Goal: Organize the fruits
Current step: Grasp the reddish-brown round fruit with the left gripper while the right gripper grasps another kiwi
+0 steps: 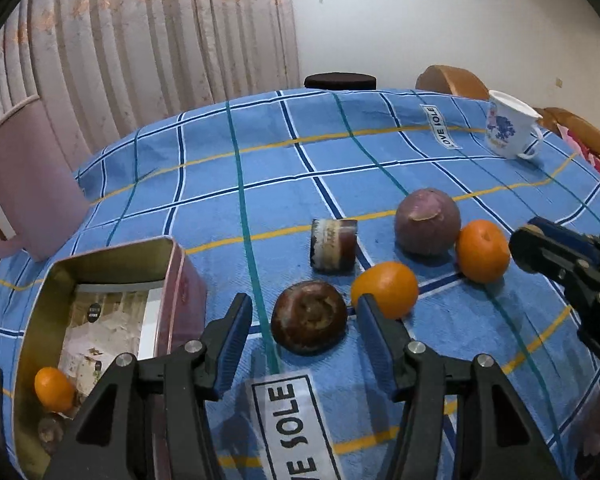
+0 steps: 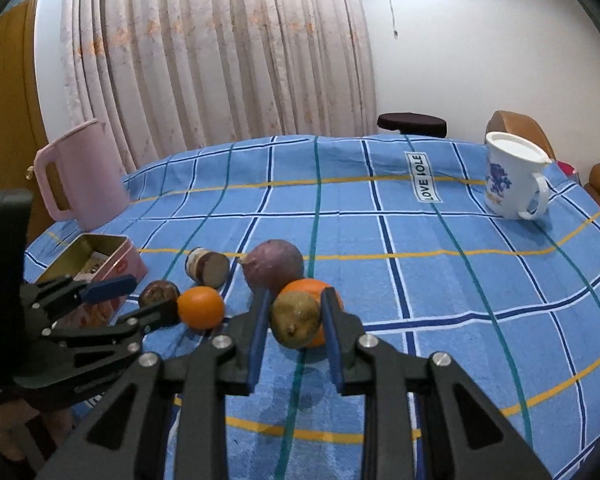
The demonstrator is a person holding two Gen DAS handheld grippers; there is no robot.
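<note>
My left gripper (image 1: 304, 320) is open, its fingers on either side of a dark brown round fruit (image 1: 309, 317) on the blue checked cloth. An orange (image 1: 385, 289) lies just behind its right finger. A second orange (image 1: 483, 251), a purple round fruit (image 1: 427, 221) and a brown cylinder piece (image 1: 333, 243) lie beyond. An open pink tin (image 1: 100, 320) at the left holds a small orange (image 1: 53, 389). My right gripper (image 2: 294, 318) is shut on a brownish-green fruit (image 2: 296, 319), held above the cloth in front of an orange (image 2: 312, 288).
A pink jug (image 2: 82, 178) stands at the far left of the table. A white mug with a blue flower print (image 2: 510, 176) stands at the far right. Wooden chair backs (image 1: 452, 80) and a dark stool (image 1: 340, 80) sit behind the table edge.
</note>
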